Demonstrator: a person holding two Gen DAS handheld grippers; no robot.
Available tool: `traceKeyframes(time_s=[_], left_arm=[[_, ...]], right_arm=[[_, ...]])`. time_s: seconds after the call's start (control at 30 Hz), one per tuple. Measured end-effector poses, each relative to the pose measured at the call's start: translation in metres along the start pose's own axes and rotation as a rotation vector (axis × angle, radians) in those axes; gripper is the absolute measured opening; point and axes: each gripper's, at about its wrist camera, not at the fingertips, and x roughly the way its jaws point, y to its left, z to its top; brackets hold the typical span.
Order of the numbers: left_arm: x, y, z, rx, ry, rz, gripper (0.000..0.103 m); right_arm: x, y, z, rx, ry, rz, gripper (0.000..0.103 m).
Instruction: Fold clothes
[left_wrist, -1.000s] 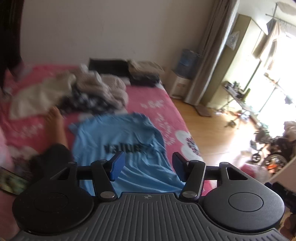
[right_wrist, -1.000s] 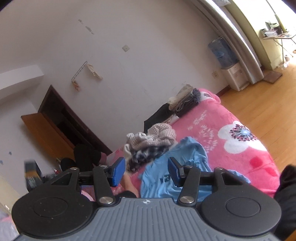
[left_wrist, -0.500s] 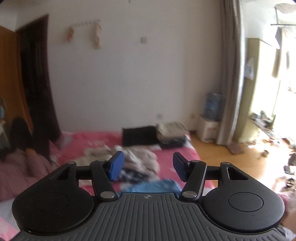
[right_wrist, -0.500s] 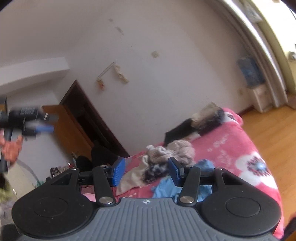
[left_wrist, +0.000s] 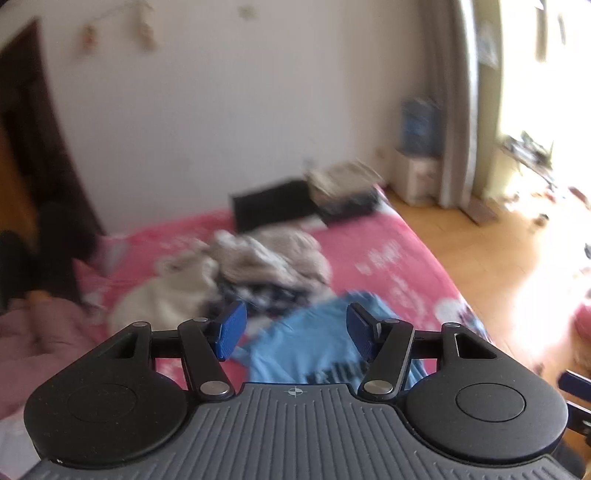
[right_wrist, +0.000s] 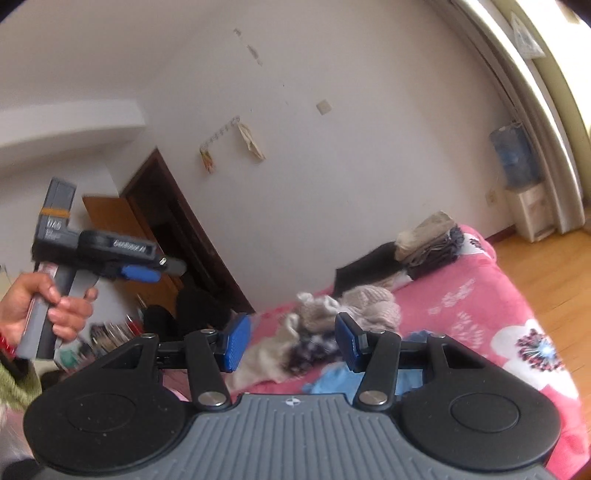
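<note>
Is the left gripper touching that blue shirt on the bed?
Apart. The right wrist view shows the left gripper raised in the air, far from the blue shirt.

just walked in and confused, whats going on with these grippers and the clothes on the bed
A person holds a two-finger gripper in each hand above a pink bed. Both the left gripper and the right gripper are open and empty, raised off the bed. A blue shirt lies spread out, with a heap of unfolded clothes beyond it and a folded stack by the wall.
</note>
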Motion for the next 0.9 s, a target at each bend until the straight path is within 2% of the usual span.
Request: traceKeyframes(time_s=[0.1,0.2,0.27,0.37,0.47,0.53,0.6,0.67,0.77,0.83,0.9], left_arm=[[0.049,0.001,-0.036,0.015,0.051,-0.071,0.060],[0.085,-0.006,-0.082,0.079,0.026,-0.146,0.060],[0.107,-0.015,-0.120,0.141,0.034,-0.222,0.060],[0.132,-0.026,-0.180,0.233,0.141,-0.353,0.060],[0.145,-0.033,-0.243,0.355,0.242,-0.464,0.056],[0.151,-0.032,-0.271,0.416,0.302,-0.525,0.055],[0.157,-0.030,-0.291,0.420,0.374,-0.601,0.055],[0.162,-0.026,-0.307,0.416,0.412,-0.651,0.055],[0.158,-0.019,-0.319,0.376,0.419,-0.637,0.055],[0.155,-0.014,-0.326,0.348,0.422,-0.627,0.055],[0.151,-0.007,-0.323,0.311,0.415,-0.544,0.055]], right_arm=[[0.030,-0.011,-0.022,-0.093,0.082,-0.047,0.053],[0.065,-0.032,-0.046,-0.167,0.146,-0.101,0.051],[0.088,-0.051,-0.060,-0.170,0.174,-0.133,0.051],[0.115,-0.053,-0.089,-0.207,0.282,-0.077,0.048],[0.141,-0.051,-0.118,-0.250,0.399,-0.005,0.045],[0.158,-0.050,-0.138,-0.278,0.477,0.043,0.044],[0.176,-0.049,-0.158,-0.306,0.555,0.091,0.044],[0.193,-0.047,-0.178,-0.334,0.632,0.140,0.043],[0.212,-0.035,-0.205,-0.394,0.750,0.216,0.043],[0.213,-0.030,-0.216,-0.389,0.785,0.243,0.043],[0.206,-0.031,-0.224,-0.350,0.795,0.257,0.043]])
